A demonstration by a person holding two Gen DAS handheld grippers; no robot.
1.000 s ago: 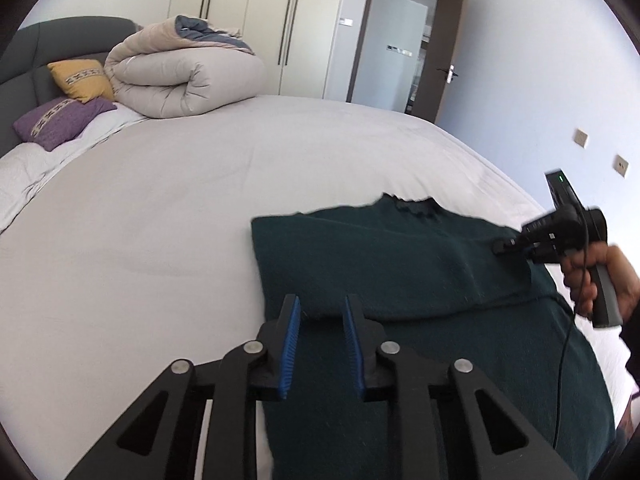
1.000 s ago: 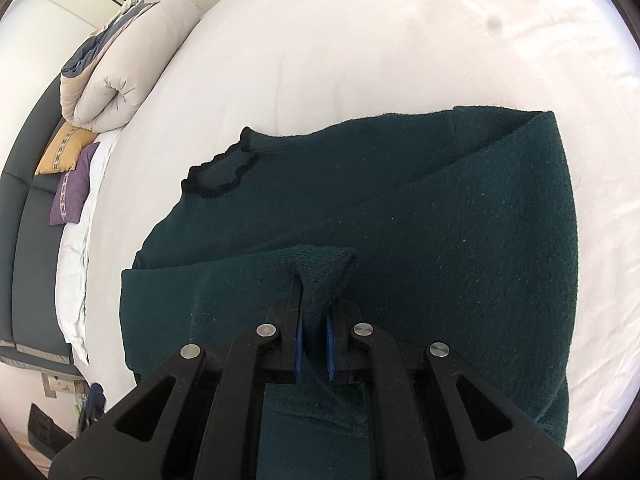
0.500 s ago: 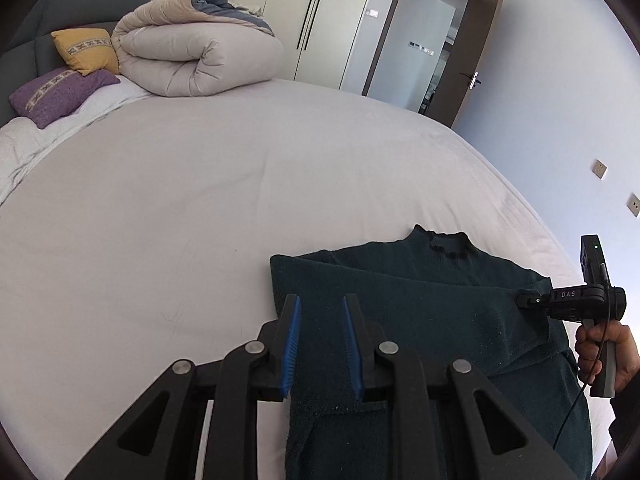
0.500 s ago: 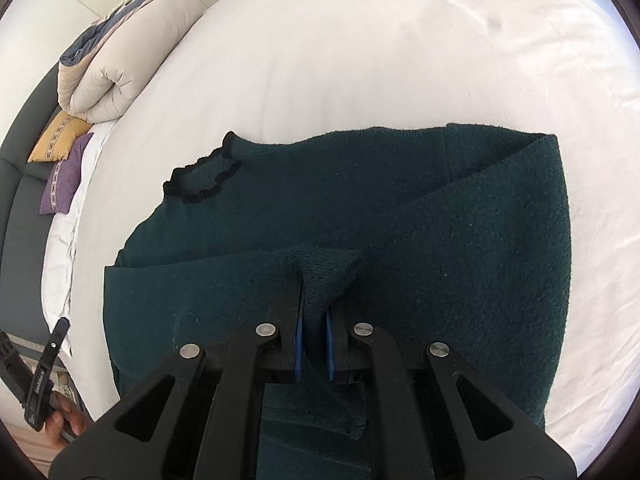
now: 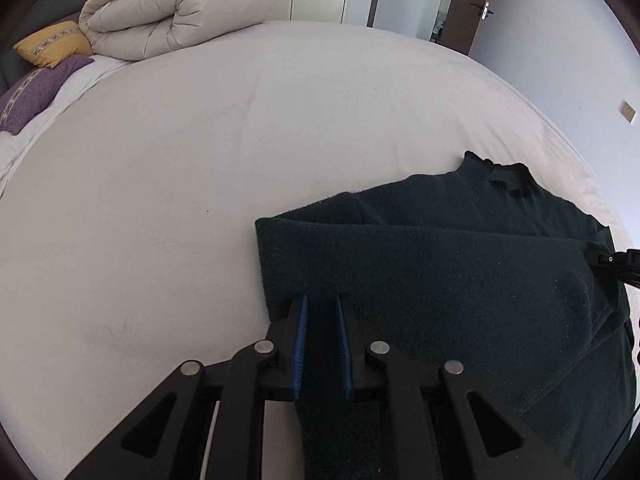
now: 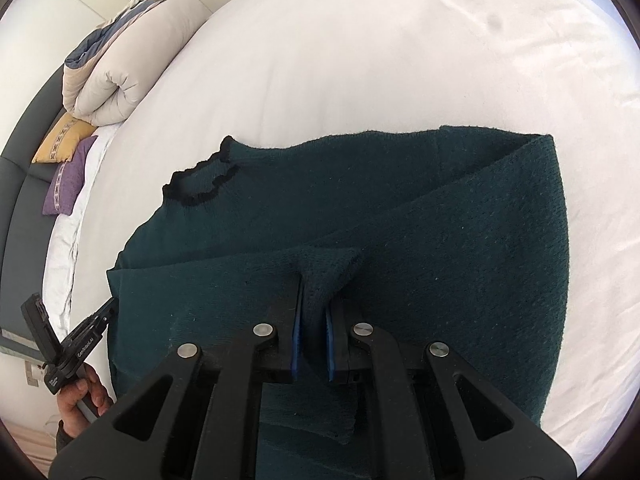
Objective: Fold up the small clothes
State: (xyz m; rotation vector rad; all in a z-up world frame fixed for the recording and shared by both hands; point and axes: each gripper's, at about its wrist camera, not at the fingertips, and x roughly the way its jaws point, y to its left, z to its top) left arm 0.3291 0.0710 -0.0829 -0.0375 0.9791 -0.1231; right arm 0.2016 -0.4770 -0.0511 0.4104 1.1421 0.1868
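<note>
Your left gripper (image 5: pixel 321 312) now sits over the sweater's (image 5: pixel 460 264) folded edge w/ fabric between its pads; 1 s ago it hung short of it. Sweater collar (image 5: pixel 506 178) slides to 2 o'clock. Right gripper (image 5: pixel 606 258) drops to frame edge at 3 o'clock.

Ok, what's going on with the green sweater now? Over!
Left gripper open, sweater cloth between fingers. Right gripper shut on sweater fold. Sweater half folded on bed. Nothing in the way.

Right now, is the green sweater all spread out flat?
No, partly folded. The sweater has one side doubled over its middle, and the right tongs pinch a fold of it.
</note>
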